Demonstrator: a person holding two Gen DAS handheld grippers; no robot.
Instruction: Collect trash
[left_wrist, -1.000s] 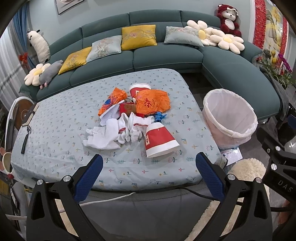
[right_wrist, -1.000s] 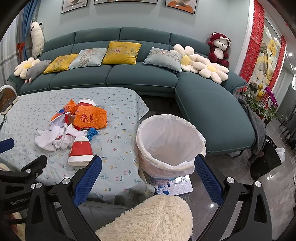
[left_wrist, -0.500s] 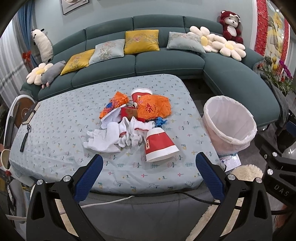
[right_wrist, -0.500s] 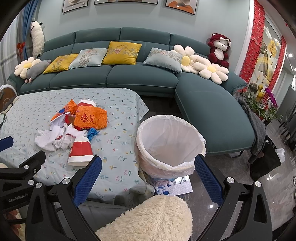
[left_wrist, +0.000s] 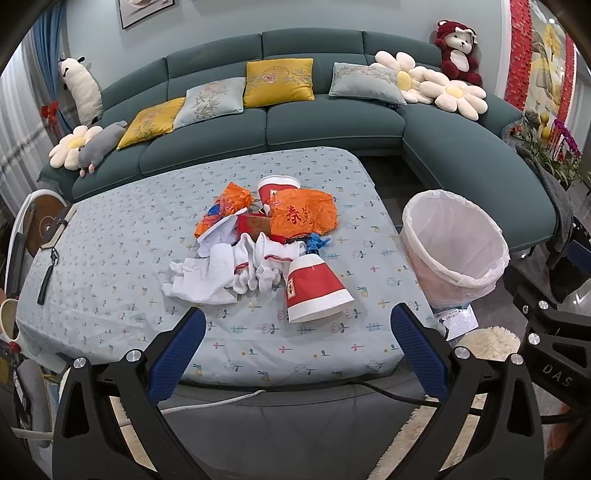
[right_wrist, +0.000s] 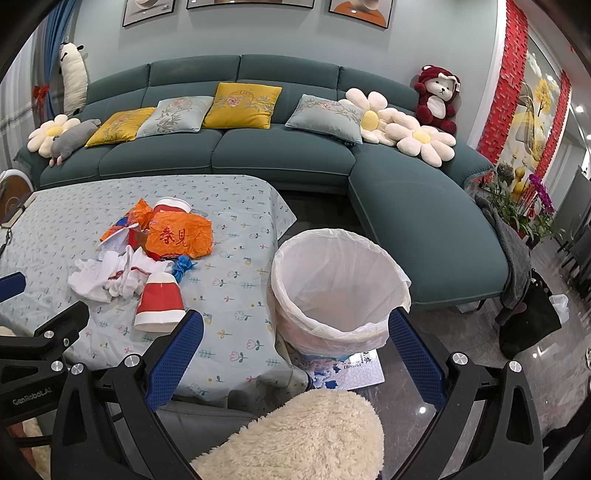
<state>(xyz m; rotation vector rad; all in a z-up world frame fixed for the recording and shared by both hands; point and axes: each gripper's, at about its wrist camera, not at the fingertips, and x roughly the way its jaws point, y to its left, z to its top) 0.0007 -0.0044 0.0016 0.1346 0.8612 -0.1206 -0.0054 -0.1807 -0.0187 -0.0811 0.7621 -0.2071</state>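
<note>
left gripper (left_wrist: 295, 332) was spread wide with nothing between its blue pads, hanging off the near table edge and aimed at the pile. right gripper (right_wrist: 295, 336) was likewise wide apart and empty, pointed between the table corner and the bin.

trash sat mid-table (left_wrist: 92, 288), left to right: white crumpled tissues (left_wrist: 207, 277), small orange wrapper (left_wrist: 227, 206), red box (left_wrist: 253, 223), upright red cup (left_wrist: 277, 186) at the back, big orange bag (left_wrist: 304, 216), blue scrap (left_wrist: 317, 242), and a tipped red-and-white paper cup (left_wrist: 314, 290) nearest the edge. lined bin (right_wrist: 340, 288) stood on the floor just beside the table's right side, looked empty.

risks as i read them: tipped cup would probably roll or crush under a side pinch; tissues and bags overlapped, so one grab could drag neighbours off the cloth; thin plastic may slip the pads. loose liner rim could fold in if bumped. cable (left_wrist: 388, 393) below the near edge was a snag hazard.
</note>
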